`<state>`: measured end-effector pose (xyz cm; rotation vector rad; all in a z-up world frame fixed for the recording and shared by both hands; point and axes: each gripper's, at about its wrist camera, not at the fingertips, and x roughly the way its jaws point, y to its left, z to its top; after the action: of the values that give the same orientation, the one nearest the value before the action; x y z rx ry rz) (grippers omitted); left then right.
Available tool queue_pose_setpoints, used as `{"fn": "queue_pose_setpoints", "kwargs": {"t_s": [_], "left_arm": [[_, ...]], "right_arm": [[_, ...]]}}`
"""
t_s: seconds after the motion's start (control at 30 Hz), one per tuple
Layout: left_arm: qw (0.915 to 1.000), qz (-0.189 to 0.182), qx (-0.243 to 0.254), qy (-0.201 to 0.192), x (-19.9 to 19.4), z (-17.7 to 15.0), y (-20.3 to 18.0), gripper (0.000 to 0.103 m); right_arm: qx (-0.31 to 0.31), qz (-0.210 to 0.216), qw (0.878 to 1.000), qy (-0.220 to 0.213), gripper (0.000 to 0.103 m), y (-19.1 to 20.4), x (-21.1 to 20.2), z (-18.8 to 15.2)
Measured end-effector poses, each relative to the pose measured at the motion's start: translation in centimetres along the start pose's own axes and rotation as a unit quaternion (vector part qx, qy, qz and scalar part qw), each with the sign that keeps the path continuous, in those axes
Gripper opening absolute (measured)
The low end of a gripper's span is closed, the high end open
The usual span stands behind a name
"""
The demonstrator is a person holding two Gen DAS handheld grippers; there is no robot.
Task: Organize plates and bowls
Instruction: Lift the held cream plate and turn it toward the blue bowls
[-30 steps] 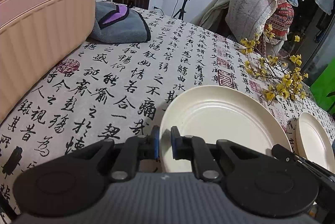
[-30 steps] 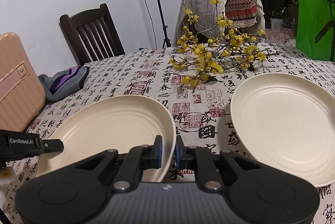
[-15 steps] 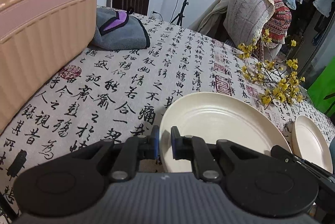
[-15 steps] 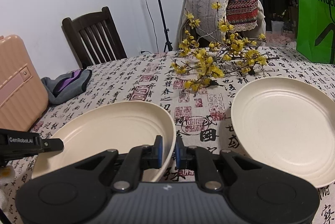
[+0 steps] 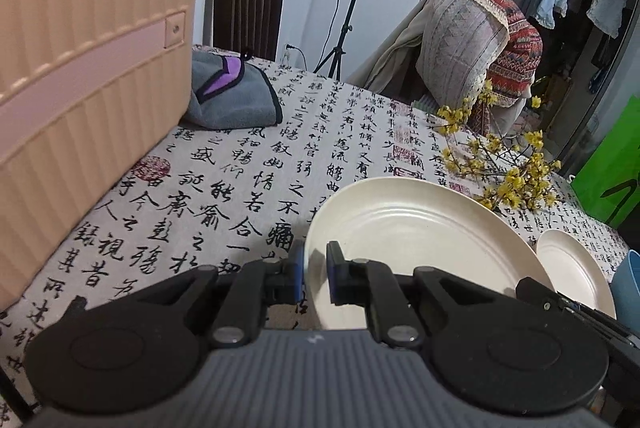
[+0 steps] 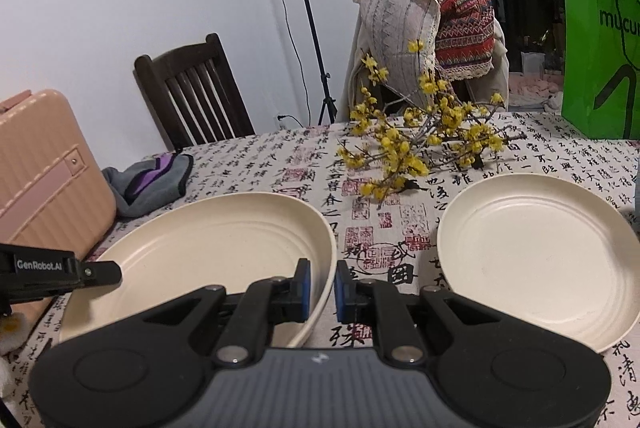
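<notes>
A cream plate at lower centre of both frames is clamped at opposite rim edges by the left gripper and the right gripper. A second cream plate lies on the calligraphy tablecloth at right.
</notes>
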<state>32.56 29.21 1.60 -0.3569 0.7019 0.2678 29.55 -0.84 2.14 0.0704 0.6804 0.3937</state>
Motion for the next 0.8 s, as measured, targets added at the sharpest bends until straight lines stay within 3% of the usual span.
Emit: {"fn": "queue_pose_setpoints", "kwargs": {"t_s": [0.8], "left_arm": [[0.9989, -0.015, 0.015, -0.041, -6.7, -1.4, -2.6, 0.012]], "right_arm": [[0.016, 0.013, 0.999, -0.027, 0.012, -1.7, -6.8, 0.4]]}}
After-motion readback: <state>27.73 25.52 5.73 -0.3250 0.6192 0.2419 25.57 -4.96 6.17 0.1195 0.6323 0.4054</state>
